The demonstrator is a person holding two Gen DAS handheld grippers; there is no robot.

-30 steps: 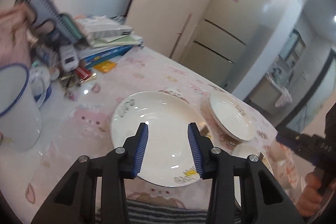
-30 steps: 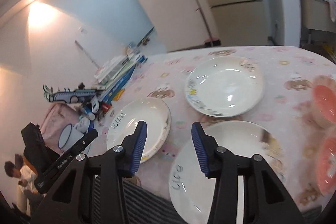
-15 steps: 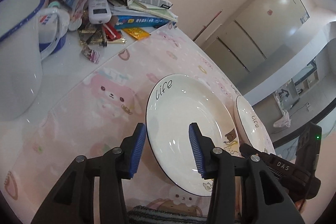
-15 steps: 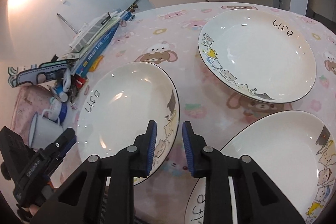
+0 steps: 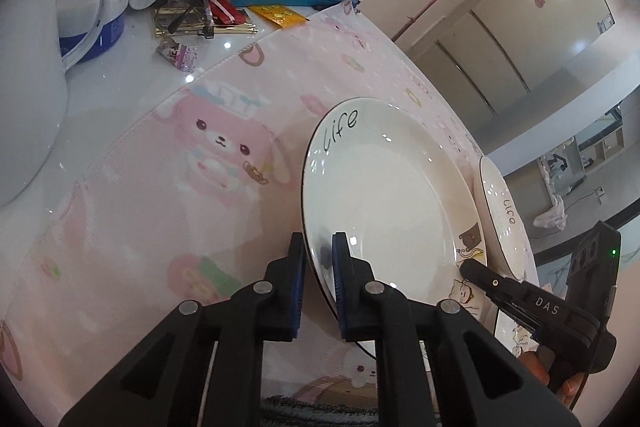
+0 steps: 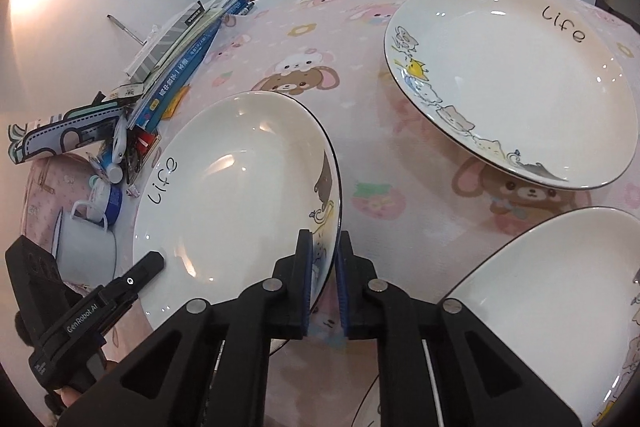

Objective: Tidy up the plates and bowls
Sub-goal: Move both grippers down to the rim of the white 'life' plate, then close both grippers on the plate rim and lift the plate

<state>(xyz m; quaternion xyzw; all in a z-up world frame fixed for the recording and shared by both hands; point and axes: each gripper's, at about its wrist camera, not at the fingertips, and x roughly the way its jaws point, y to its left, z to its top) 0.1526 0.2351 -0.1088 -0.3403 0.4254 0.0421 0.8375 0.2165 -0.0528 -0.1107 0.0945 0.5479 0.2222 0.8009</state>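
On the worktop (image 5: 132,187), one plate (image 5: 384,195) is pinched at opposite rims, the left hand-held gripper (image 5: 318,267) closed on its left edge, the right hand-held gripper (image 6: 323,267) still closing on its right edge.

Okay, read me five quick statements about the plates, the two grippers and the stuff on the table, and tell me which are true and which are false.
1. Both grippers clamp the same plate. True: the left gripper and the right gripper each have the rim of the near plate between their pads, on opposite sides.
2. The near plate reads "home". False: it reads "life".
3. Three white plates show in the right wrist view. True: the near plate, a far plate and a third plate at the lower right.
4. The tablecloth is plain blue. False: it is pink with cartoon animals.
5. The plates are stacked. False: each lies apart on the cloth.
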